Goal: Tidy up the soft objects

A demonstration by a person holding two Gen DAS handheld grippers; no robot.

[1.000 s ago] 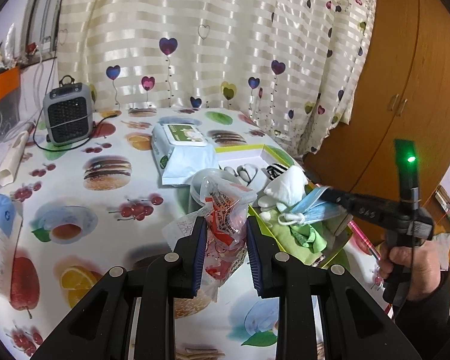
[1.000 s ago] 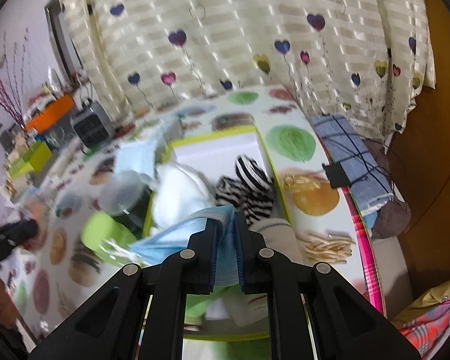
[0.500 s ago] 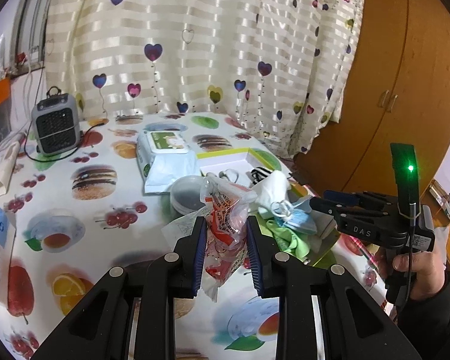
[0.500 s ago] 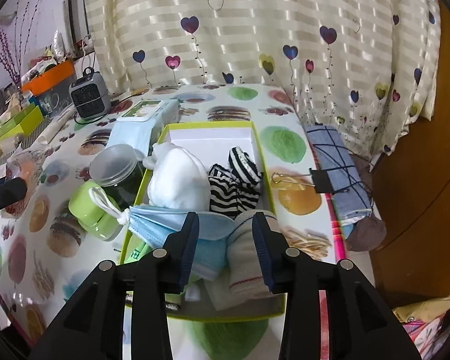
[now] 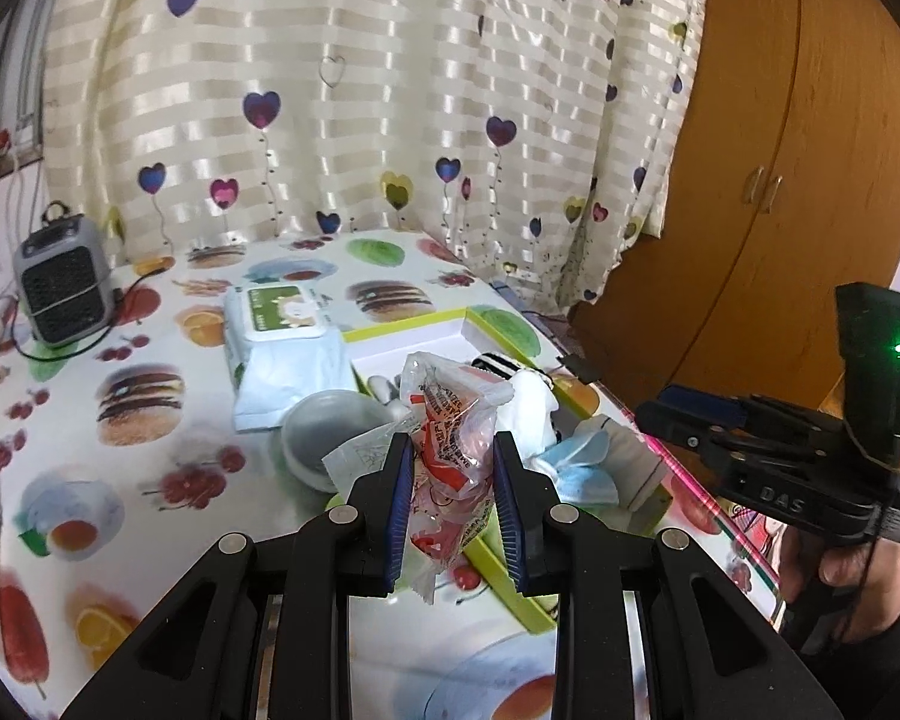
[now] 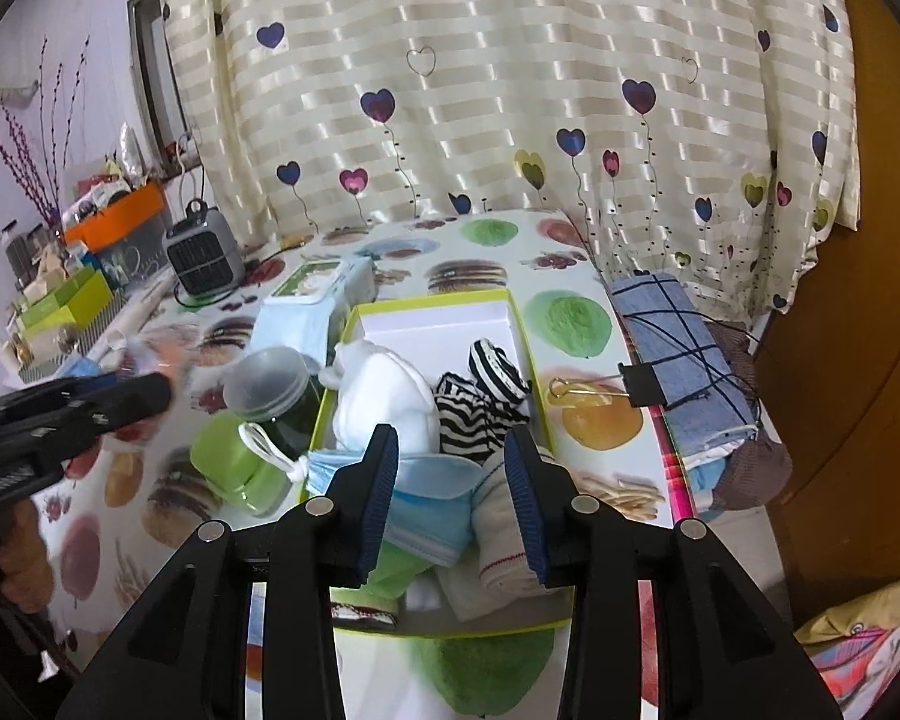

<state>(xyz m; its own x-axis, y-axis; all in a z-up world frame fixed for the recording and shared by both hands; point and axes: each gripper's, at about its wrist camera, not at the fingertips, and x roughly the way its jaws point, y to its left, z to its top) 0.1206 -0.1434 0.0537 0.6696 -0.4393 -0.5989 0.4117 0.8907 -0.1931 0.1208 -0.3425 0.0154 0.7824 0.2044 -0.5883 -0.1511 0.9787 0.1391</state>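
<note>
Right gripper (image 6: 455, 504) jaws parted, empty, above the face mask (image 6: 417, 495) lying in the green-rimmed box (image 6: 525, 336). Left gripper (image 5: 453, 501) clamps a crinkled plastic snack bag (image 5: 453, 420), held above the table near the box. Likely next: carry it over and release (little free space). Box also holds white plush (image 6: 387, 402), striped socks (image 6: 480, 396), white sock (image 6: 501, 534).

My box (image 6: 525, 336) sits on the table (image 5: 150, 360); in it lie a white toy (image 6: 384, 396), striped socks (image 6: 480, 390) to its right and a face mask (image 6: 432, 486) in front; a jar (image 6: 270, 384) stands left of the box; wipes (image 6: 312, 300) lie behind the jar.
</note>
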